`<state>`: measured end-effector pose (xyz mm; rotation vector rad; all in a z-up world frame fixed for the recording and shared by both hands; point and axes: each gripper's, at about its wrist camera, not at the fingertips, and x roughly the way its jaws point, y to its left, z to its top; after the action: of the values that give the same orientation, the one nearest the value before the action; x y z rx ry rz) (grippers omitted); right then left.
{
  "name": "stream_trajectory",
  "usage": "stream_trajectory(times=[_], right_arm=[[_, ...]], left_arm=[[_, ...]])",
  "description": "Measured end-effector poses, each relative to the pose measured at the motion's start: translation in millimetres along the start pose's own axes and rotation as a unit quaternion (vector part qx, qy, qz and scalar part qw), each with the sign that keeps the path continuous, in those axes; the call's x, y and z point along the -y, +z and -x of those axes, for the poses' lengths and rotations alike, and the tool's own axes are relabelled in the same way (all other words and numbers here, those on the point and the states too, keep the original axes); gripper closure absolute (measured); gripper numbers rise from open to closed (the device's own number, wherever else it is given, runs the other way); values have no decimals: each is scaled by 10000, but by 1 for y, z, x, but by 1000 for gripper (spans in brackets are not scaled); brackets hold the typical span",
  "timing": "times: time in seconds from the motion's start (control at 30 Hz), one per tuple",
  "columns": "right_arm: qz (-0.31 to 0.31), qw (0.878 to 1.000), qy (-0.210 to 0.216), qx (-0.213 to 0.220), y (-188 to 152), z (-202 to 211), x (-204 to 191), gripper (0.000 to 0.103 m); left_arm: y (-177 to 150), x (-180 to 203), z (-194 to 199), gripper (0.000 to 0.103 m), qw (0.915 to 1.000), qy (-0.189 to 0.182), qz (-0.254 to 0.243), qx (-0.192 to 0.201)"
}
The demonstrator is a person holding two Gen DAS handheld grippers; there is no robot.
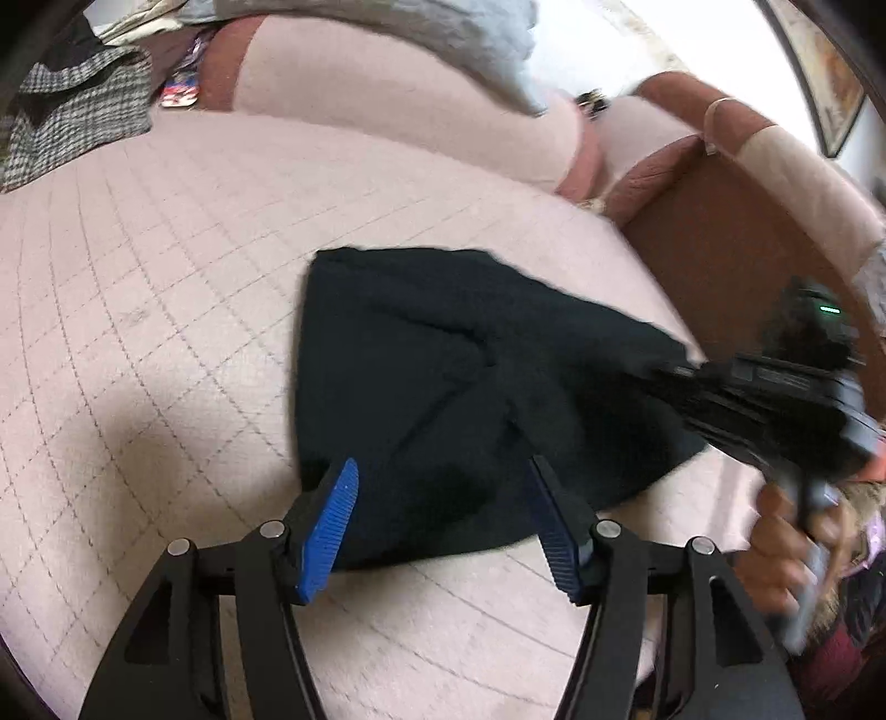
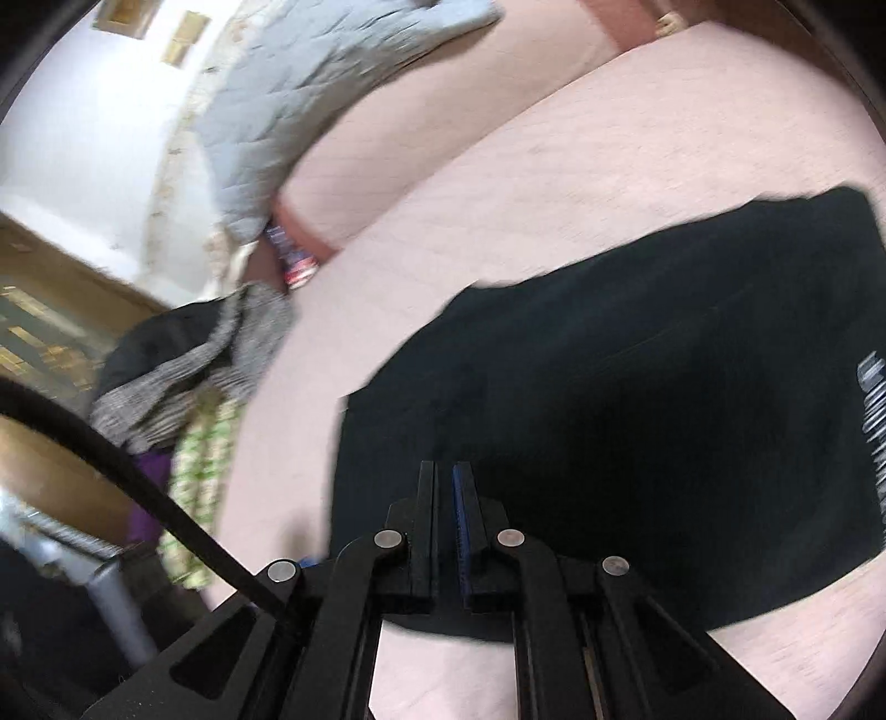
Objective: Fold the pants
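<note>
A: Closest to the lens on the left side?

B: Black two-finger left gripper [image 1: 441, 465] with blue ribbed pads [image 1: 332, 526]. Hangs just above the near edge of the black fabric pants [image 1: 421, 343]. Stands wide apart, with nothing pinched between.

A: And on the right side?

B: Black right gripper [image 2: 444, 468], pressed almost fully together. Seems to pinch the right corner of the pants, since from the left camera the cloth draws out into a point toward its tip. Cannot confirm from its own camera, because of too much blur and too little contrast there. Held by a hand [image 1: 775, 554] at the right border.

A: Where exactly are the pants?

B: Flat on the pale pink quilted cover [image 1: 166, 249], near its front right part, already doubled into a short block. Shows some white print [image 2: 872, 415] at one end.

A: Which step, then?

B: Looks like the middle of a fold: one corner taken, the second corner not yet taken.

A: Needed next?

B: Probably to lower the left gripper onto the near left corner and close on all layers there. Then to lift both corners together and carry them level toward the far edge. Otherwise risks a crooked fold.

A: Further back?

B: A grey-and-black checked woven cloth [image 1: 72, 111] at far left, a grey quilted blanket [image 1: 443, 33] over the pink backrest, and a brown padded armrest [image 1: 720, 232] at far right.
</note>
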<state>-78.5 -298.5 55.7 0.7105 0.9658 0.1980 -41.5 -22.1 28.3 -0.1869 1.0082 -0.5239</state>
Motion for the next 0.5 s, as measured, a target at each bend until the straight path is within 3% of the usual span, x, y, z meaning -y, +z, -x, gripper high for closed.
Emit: stream_trajectory(times=[0.1,0.17,0.2,0.3,0.4,0.5], right_arm=[[-87,9987,441,-247,-12,-11,1,95],[-202,9982,281,-482,-22,-28,8,95],[-266,9976,157,-613,-27,-34,14,100],[-523,9966,386,-498,-35,-29,27,101],[-97,9998,-140,-34,-42,0,19,95],[279,9957,-744,471,-52,34,19,84]], left_arm=[[-4,-2,-10,42,9999,125,-57,-27],[-6,6,-8,42,9992,267,-300,-34],[-6,8,-7,42,9988,314,-372,-57],[-7,14,2,42,9979,470,-430,-104],[-9,22,12,40,9961,692,-547,-51],[-9,38,22,32,9929,951,-708,119]])
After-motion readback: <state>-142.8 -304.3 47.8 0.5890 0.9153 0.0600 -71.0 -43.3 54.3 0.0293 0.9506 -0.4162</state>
